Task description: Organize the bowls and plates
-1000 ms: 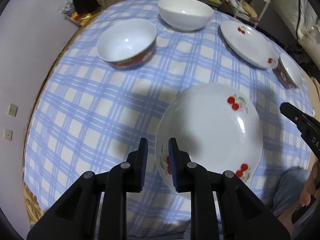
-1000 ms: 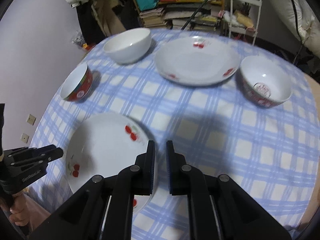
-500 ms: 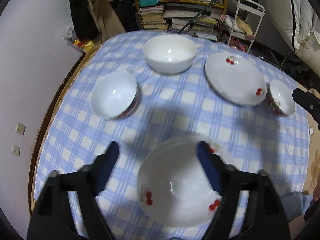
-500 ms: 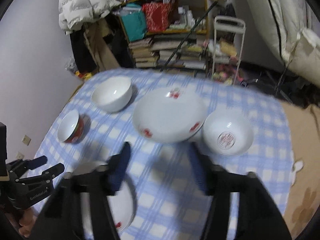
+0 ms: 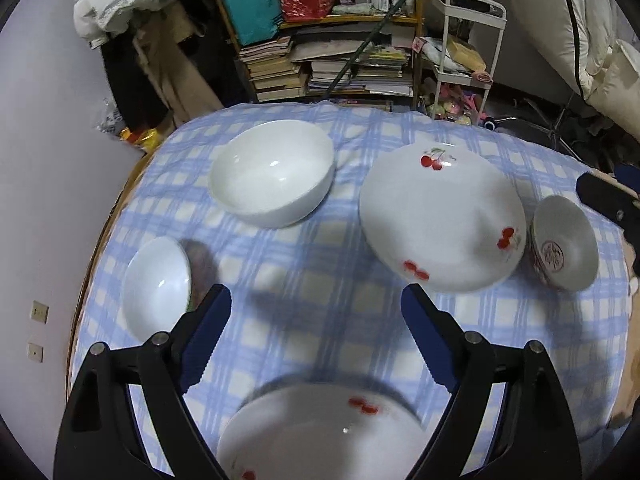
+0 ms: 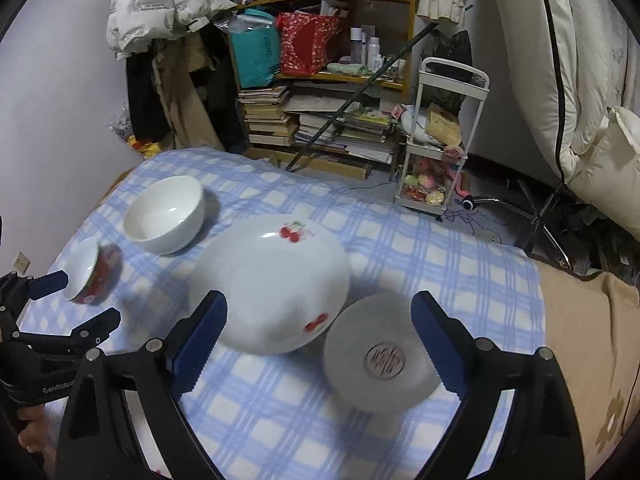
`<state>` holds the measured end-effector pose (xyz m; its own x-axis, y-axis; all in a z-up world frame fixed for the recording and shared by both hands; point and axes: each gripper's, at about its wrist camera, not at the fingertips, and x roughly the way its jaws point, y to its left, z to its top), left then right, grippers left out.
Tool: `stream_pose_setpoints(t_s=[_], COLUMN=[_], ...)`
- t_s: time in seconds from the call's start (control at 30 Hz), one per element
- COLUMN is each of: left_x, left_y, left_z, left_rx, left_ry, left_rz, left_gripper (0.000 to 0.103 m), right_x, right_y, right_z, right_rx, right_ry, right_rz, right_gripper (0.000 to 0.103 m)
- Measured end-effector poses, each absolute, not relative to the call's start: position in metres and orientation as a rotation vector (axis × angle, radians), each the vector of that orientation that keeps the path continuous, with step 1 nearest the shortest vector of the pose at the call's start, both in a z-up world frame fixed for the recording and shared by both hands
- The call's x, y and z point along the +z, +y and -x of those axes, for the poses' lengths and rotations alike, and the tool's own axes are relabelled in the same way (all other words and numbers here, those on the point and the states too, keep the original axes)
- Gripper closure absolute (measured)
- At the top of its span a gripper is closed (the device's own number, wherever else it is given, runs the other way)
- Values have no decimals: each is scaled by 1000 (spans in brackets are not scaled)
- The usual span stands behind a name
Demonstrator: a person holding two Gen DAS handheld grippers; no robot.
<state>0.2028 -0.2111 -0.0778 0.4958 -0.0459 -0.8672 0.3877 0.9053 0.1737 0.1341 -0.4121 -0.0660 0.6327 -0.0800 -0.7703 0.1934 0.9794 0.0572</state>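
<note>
Dishes sit spread out on the checked cloth (image 5: pixel 304 264) — two cherry plates (image 5: pixel 440 216), three bowls (image 5: pixel 272 172) — so both tongs, left gripper (image 5: pixel 316 308) wide and right gripper (image 6: pixel 320 320) opening, hold nothing, ready to stack.

Before my left gripper (image 5: pixel 316 308) the checked cloth (image 5: pixel 304 272) lies bare — big white bowl (image 5: pixel 274 172), cherry plate (image 5: pixel 440 216) and small bowl (image 5: pixel 158 288) border this lane.
</note>
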Motion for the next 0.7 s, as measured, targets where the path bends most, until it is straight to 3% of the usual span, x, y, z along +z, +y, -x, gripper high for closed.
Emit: stream_pose_setpoints(t_s=[0.47,0.57,0.7], left_x=[-133,-144,-158], left_y=[-245,-246,-249], left_z=[-257,-266,-278], left_rx=[-247,-266,-326], left_ry=[1115,1166,1254], left_rz=[-368,-348,-301], left_gripper=[17,18,60], right_x=[-105,-122,-144], right_y=[-454,-458,-462], right_z=[-203,-217,-230], right_rx=[-81,-66,-30], right_ry=[963,1018,1087], right_rz=[-161,-181,-246], right_gripper=[6,15,36])
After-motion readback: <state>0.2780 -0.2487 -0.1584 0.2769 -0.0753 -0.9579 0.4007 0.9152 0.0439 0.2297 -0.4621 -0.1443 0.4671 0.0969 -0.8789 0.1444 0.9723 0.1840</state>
